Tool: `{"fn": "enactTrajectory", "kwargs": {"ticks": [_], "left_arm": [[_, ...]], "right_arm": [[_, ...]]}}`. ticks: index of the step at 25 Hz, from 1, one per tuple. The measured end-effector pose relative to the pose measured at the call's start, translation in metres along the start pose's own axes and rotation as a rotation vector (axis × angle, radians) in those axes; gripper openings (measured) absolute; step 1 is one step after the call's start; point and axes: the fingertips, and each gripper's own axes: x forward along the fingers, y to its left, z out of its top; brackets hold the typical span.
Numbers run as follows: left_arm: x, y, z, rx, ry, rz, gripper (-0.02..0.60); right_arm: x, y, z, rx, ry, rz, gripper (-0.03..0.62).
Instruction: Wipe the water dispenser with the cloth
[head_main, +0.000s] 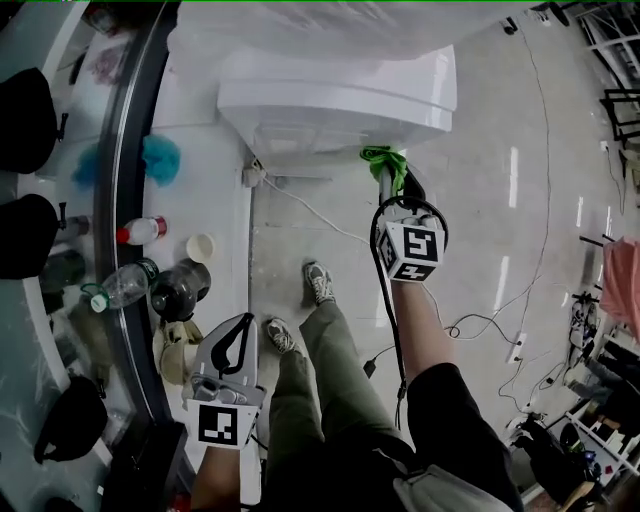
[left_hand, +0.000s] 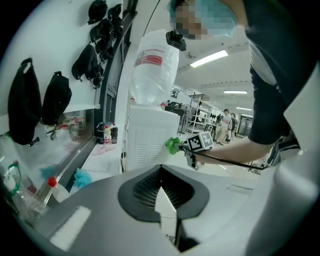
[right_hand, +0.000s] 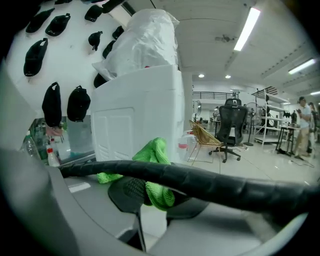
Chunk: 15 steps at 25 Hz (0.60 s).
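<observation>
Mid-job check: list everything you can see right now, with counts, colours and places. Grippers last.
water dispenser: 1, white, against the wall ahead
plastic-wrapped bottle: 1, whitish, on top of the dispenser
cloth: 1, green, at the dispenser's front edge
teal cloth: 1, teal, on the ledge left of the dispenser
red-capped bottle: 1, white, on the ledge
green-capped bottle: 1, clear, on the ledge
jar: 1, dark, on the ledge
cup: 1, cream, on the ledge
bags: several, black, hanging on the left wall
shoes: 2, grey, on the floor
left gripper: 1, grey, low left, shut, empty
right gripper: 1, grey, shut on the cloth
</observation>
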Motion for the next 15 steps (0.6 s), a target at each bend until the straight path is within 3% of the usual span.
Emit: {"fn": "enactTrajectory", "kwargs": {"ticks": [8, 15], "left_arm": [[0.016, -0.010, 0.009, 0.016, -0.023, -0.041, 0.002], [0.003, 0.009, -0.001, -0.014, -0.017, 0.002, 0.002]], "right_arm": [[-0.020, -0.042, -0.005, 0.027, 0.005, -0.094, 0.091], [-0.019, 0.027, -0.009, 0.030, -0.003, 0.041, 0.091]]}}
